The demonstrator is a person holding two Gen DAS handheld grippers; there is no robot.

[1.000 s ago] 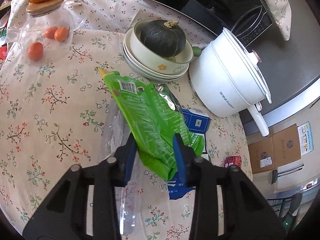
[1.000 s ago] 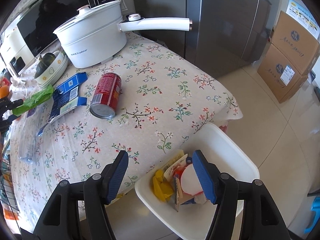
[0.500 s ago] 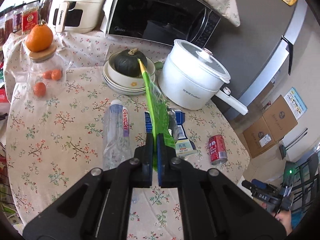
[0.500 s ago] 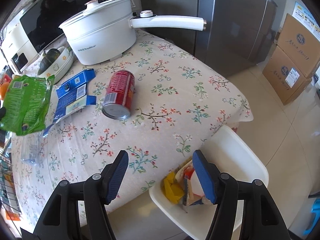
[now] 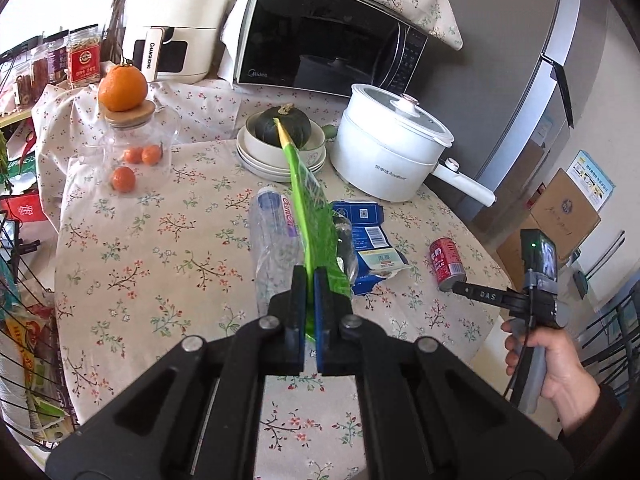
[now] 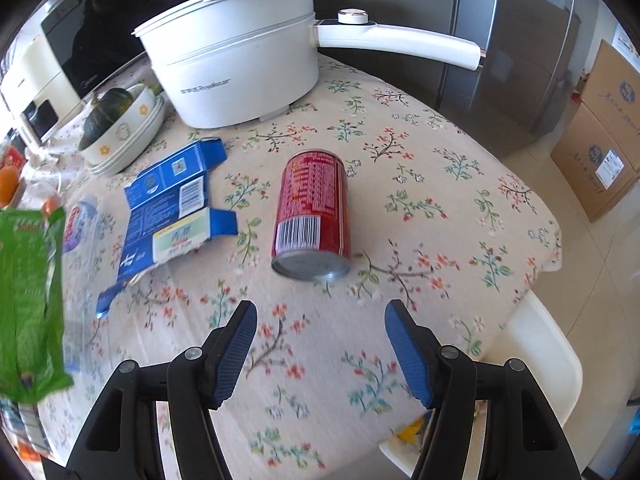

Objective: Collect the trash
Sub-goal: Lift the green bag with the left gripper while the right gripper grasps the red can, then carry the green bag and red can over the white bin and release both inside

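Observation:
My left gripper (image 5: 311,276) is shut on a green snack wrapper (image 5: 314,216) and holds it edge-on above the table; the wrapper also shows at the left of the right wrist view (image 6: 30,300). My right gripper (image 6: 322,320) is open and empty over the table, just short of a red can (image 6: 312,212) lying on its side. The can also shows in the left wrist view (image 5: 445,259). A flattened blue carton (image 6: 176,200) and a crushed clear plastic bottle (image 5: 274,232) lie on the floral tablecloth. A white bin (image 6: 536,364) with trash sits below the table edge.
A white electric pot (image 6: 240,60) with a long handle stands behind the can. A bowl stack with a dark squash (image 5: 282,140), a glass jar with an orange on top (image 5: 134,144), a microwave (image 5: 328,36) and cardboard boxes (image 6: 600,128) on the floor are around.
My left gripper has lifted the green wrapper and pulled back from the table. My right gripper has moved from over the bin forward over the table toward the red can.

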